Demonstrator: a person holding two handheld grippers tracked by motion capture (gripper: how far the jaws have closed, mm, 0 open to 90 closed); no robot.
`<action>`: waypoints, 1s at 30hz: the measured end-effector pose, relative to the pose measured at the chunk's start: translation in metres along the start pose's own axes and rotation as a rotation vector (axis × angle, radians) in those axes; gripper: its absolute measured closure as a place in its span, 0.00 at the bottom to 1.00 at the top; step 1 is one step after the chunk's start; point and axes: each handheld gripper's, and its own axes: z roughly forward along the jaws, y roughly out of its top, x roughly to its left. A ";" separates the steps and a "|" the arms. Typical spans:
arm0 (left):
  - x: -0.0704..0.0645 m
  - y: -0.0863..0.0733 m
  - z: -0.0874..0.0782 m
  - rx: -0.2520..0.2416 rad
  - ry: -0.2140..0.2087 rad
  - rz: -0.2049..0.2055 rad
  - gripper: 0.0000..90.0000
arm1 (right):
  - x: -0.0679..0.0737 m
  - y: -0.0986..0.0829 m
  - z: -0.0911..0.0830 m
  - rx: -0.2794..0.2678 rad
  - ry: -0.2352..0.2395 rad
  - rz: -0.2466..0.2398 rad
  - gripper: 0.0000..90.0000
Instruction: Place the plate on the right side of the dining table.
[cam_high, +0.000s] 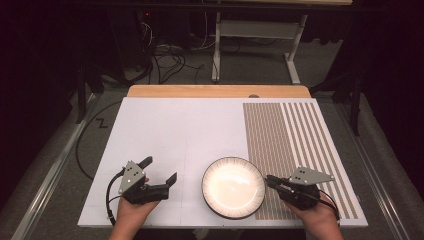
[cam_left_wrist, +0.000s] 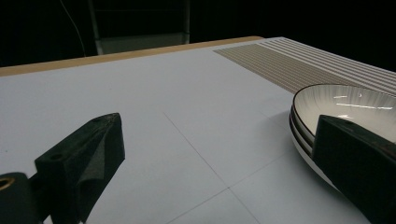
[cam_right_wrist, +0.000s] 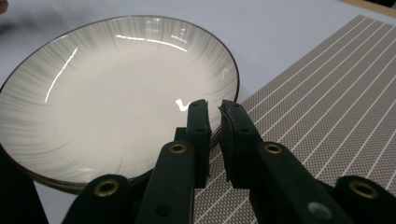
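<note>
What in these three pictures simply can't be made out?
- How many plates are stacked: the left gripper view shows layered rims, but that tool's own jaw covers part of them.
- Whether the right tool touches the plate rim: in the right gripper view the nearly closed jaws hide the contact spot.
- The dark floor clutter behind the table in the high view: too dim.

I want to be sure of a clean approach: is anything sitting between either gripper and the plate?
Nothing visible does. The left gripper, jaws wide apart, has only bare white table surface between it and the plate. The right gripper, jaws nearly closed, is already at the plate's rim over the striped mat.
</note>
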 end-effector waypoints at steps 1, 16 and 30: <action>0.000 0.000 0.000 -0.001 0.001 -0.002 0.04 | 0.000 0.000 0.000 0.017 0.005 0.001 0.96; 0.000 -0.001 0.000 -0.002 -0.006 -0.008 0.04 | 0.009 0.005 0.005 0.133 0.010 -0.049 1.00; 0.000 0.000 0.000 -0.007 -0.008 -0.013 0.04 | 0.011 0.011 0.006 0.185 0.002 -0.068 1.00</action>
